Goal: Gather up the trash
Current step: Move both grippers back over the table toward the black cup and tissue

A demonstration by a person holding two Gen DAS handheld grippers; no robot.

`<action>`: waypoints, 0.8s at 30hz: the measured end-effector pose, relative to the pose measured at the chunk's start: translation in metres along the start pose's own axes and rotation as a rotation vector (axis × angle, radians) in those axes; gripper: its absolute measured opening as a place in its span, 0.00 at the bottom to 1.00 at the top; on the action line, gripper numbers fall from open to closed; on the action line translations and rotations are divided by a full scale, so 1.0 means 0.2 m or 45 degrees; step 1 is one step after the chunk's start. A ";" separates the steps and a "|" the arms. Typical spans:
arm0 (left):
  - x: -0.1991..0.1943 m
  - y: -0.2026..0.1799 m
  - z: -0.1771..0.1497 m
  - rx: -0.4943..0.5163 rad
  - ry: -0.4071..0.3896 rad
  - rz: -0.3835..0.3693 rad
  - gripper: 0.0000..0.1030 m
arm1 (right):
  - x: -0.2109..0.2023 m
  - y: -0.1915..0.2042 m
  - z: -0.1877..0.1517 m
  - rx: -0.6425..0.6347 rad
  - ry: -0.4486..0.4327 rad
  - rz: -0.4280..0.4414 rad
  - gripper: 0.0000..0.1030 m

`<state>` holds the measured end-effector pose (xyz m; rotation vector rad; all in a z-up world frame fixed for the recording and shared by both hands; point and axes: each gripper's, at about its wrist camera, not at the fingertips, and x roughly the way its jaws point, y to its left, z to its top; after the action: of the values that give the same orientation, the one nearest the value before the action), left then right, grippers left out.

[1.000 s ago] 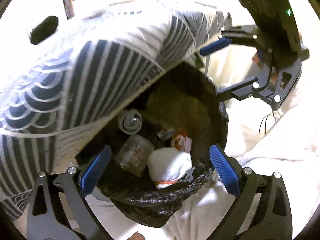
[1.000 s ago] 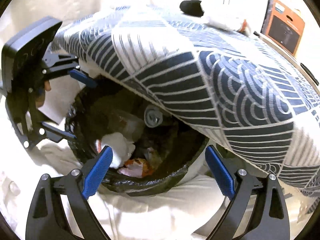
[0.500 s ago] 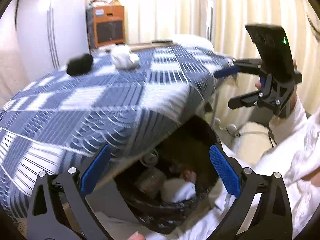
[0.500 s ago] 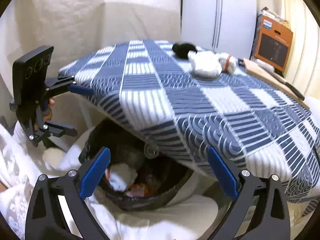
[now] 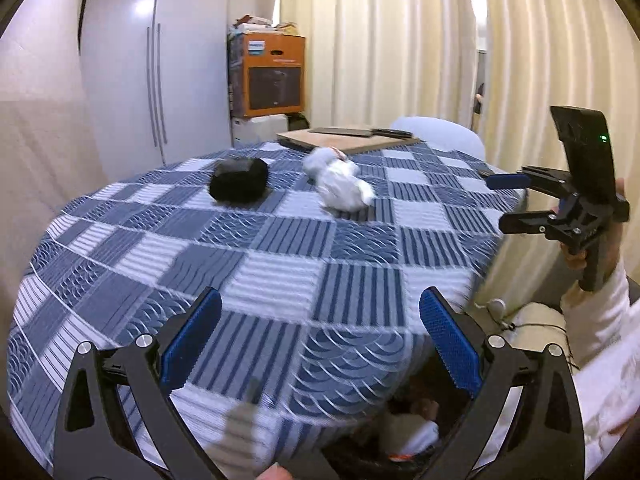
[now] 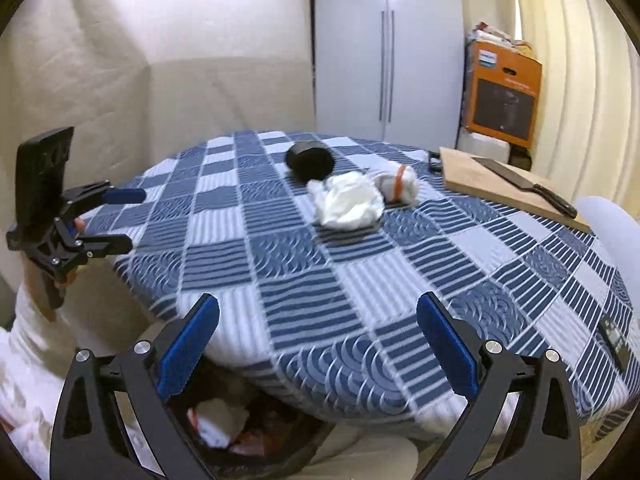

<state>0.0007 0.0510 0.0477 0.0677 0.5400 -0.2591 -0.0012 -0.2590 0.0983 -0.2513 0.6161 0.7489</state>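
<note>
Several pieces of trash lie on the table's blue checked cloth (image 5: 280, 272): a black crumpled lump (image 5: 239, 184) (image 6: 310, 160), a white crumpled tissue (image 5: 342, 186) (image 6: 348, 202) and, behind it, a white wad with an orange band (image 6: 400, 186). My left gripper (image 5: 320, 300) (image 6: 128, 220) is open and empty above the table's near edge. My right gripper (image 6: 318, 300) (image 5: 506, 202) is also wide open and empty. The black-lined bin (image 6: 288, 454) sits below the edge, partly hidden, with a white wad (image 6: 222, 420) inside.
A wooden cutting board (image 6: 480, 178) with a knife (image 6: 524, 186) lies at the table's far right. A small dark device (image 6: 614, 340) rests near the right edge. Beyond the table are an orange box (image 5: 274, 76), white cupboard doors (image 5: 156, 88), curtains and a white chair back (image 5: 440, 136).
Both grippers have risen from over the open bin to above the table edge and tilted up. The bin has dropped to the bottom of both views. Both stay open and empty.
</note>
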 end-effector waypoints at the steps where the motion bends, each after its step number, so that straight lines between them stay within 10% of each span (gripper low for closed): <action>1: 0.01 0.01 0.02 -0.001 0.003 0.010 0.94 | 0.01 -0.01 0.02 0.005 -0.002 -0.004 0.92; 24: 0.43 0.34 0.50 -0.059 0.125 0.103 0.94 | 0.64 -0.14 0.41 0.057 0.202 -0.045 0.92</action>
<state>0.1398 0.0831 0.0888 0.0570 0.6391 -0.1647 0.1257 -0.1731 0.0861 -0.2813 0.7759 0.6842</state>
